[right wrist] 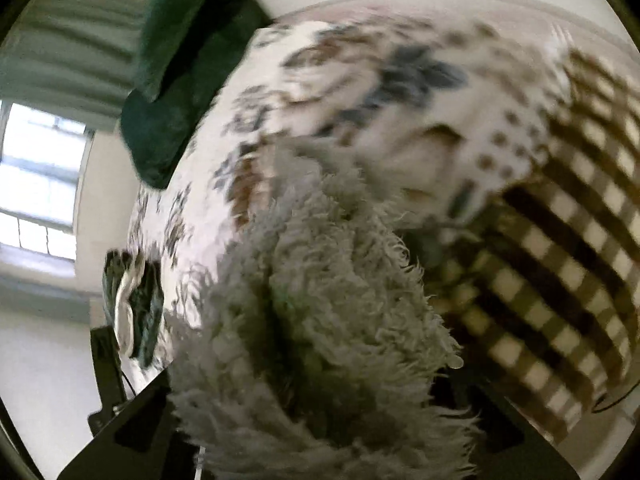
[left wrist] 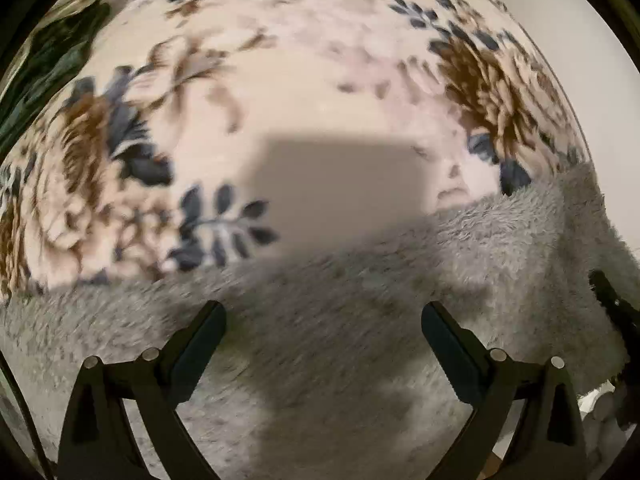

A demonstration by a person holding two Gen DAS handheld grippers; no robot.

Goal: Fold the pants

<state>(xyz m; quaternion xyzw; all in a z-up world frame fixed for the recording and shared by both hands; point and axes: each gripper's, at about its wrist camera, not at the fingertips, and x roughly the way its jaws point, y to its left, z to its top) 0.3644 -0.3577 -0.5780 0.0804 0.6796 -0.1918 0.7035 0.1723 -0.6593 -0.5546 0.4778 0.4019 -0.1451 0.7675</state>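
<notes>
The pants (left wrist: 500, 240) are grey, shaggy fleece and lie across a floral bedspread (left wrist: 320, 80). My left gripper (left wrist: 323, 308) points straight down just above them. Its jaws stand wide open with nothing between the pads, and its shadow falls on fleece and bedspread. In the right wrist view a bunched-up fold of the pants (right wrist: 320, 280) fills the middle and rises straight out of my right gripper (right wrist: 320, 392). The fleece hides its fingertips; only the black finger bases show at either side. The fold looks pinched between them and lifted off the bedspread (right wrist: 360, 60).
A dark green cloth (right wrist: 188, 60) lies at the far end of the bed. A brown-and-cream checked fabric (right wrist: 560, 260) and a dotted one (right wrist: 500, 140) lie to the right. A window (right wrist: 40, 180) with a curtain is on the left. The bed's edge (left wrist: 560, 40) meets a pale wall.
</notes>
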